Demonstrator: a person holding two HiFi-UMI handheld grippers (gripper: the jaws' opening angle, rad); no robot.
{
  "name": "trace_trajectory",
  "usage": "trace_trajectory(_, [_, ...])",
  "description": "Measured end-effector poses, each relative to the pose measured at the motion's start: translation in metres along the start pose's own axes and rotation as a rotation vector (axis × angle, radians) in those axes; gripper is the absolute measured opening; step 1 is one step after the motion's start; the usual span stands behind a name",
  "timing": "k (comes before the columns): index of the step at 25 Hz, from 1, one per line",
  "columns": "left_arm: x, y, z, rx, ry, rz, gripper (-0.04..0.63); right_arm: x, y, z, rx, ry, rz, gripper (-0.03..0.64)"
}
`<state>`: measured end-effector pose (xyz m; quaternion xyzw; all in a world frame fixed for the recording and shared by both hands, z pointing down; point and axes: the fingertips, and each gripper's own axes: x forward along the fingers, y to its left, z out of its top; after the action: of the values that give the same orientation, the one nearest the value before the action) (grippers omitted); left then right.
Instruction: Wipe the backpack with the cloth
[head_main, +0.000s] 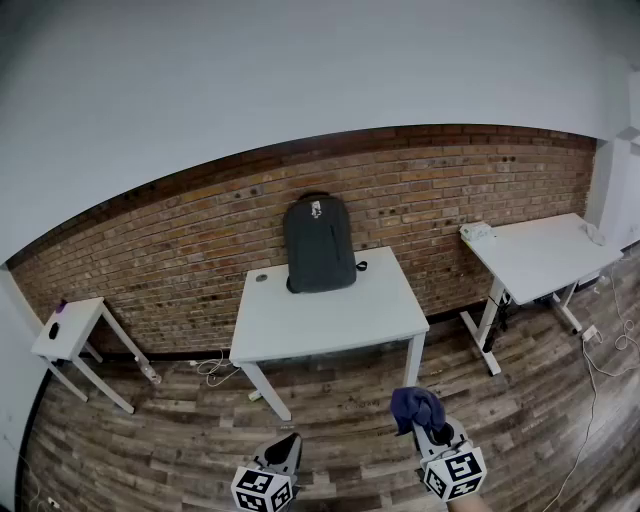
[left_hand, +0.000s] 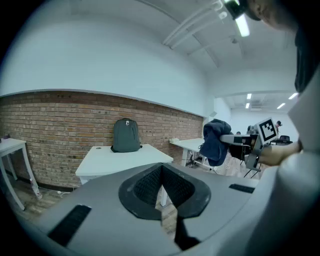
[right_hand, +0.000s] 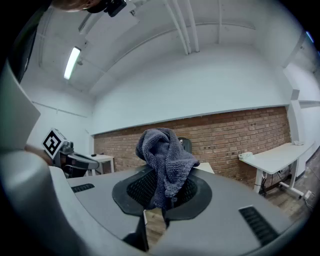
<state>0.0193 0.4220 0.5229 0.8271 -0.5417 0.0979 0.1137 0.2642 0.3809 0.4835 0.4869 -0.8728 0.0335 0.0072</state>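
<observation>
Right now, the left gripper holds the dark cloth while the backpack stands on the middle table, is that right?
Not quite: the right gripper holds the dark cloth, as the right gripper view shows. The backpack stands on the middle table.

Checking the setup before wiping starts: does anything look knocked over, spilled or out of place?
Nothing stands out. The backpack stands upright on the table against the wall, and the cloth is bunched in the right gripper.

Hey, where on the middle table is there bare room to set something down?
The whole front half of the middle table is bare, from the backpack forward to the near edge. The back is crowded: the backpack stands centre against the brick wall, with a small dark object at its left.
</observation>
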Motion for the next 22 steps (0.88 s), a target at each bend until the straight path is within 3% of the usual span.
trace_trajectory(15, [0.043, -0.051, 0.013, 0.068, 0.010, 0.017, -0.018, -0.012, -0.059, 0.001, 0.007, -0.021, 0.034, 0.054])
trace_trajectory(22, [0.050, -0.049, 0.016, 0.061, 0.005, 0.030, -0.018, -0.004, -0.065, 0.000, 0.010, -0.016, 0.048, 0.054])
